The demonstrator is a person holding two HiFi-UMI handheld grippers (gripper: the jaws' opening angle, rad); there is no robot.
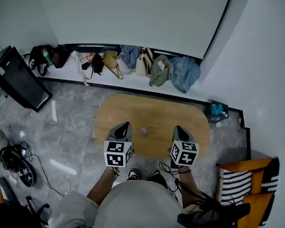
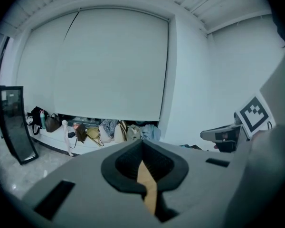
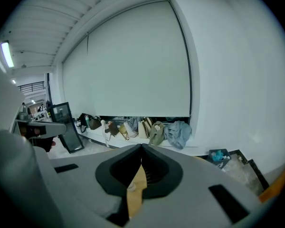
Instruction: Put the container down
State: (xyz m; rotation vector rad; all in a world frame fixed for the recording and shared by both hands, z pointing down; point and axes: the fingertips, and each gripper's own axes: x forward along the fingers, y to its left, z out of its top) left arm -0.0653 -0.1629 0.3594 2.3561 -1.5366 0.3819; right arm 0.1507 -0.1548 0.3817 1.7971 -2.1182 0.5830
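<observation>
The small container [image 1: 143, 131] stands on the wooden table [image 1: 156, 109], apart from both tools. It lies just to the right of the left gripper [image 1: 126, 125] and further to the left of the right gripper [image 1: 178, 128], about level with their tips, so the left one is nearer. It is too small to show a long axis. Both grippers are clenched on nothing, jaws pressed together, so the container appears to be set down already.
</observation>
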